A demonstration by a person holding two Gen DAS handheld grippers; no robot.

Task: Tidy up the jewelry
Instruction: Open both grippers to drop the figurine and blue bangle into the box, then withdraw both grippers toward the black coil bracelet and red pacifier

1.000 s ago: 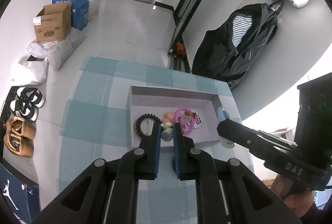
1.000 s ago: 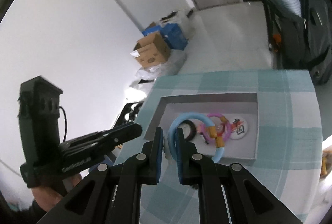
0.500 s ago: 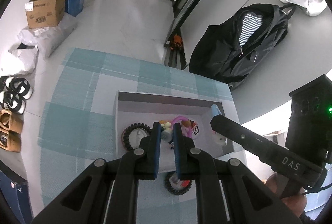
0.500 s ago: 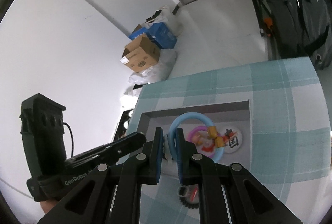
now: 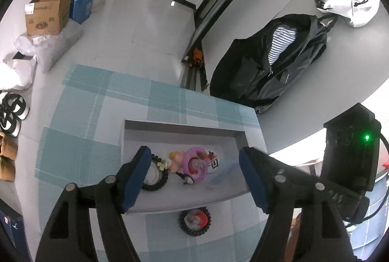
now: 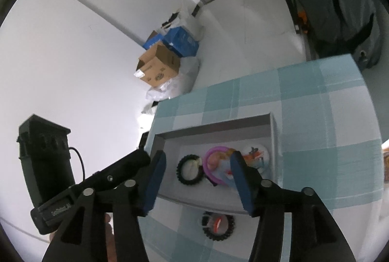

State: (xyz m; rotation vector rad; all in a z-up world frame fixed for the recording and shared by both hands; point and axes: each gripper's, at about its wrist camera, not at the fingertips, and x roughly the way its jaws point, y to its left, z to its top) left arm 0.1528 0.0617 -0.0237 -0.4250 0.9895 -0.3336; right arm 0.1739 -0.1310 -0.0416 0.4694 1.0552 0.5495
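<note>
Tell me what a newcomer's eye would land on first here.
First, the grey tray on the teal checked cloth, with its heap of trinkets: a pink ring mid-tray and a black coil hair tie left of it. Both claws have just been opening, nothing between them. One more coil tie with a red charm lies outside the tray's near wall.

A table spread with a teal-and-white checked cloth [image 5: 102, 116] carries a shallow grey tray [image 5: 180, 127] and, just beside its near wall, a black coiled hair tie [image 5: 194, 218]
</note>
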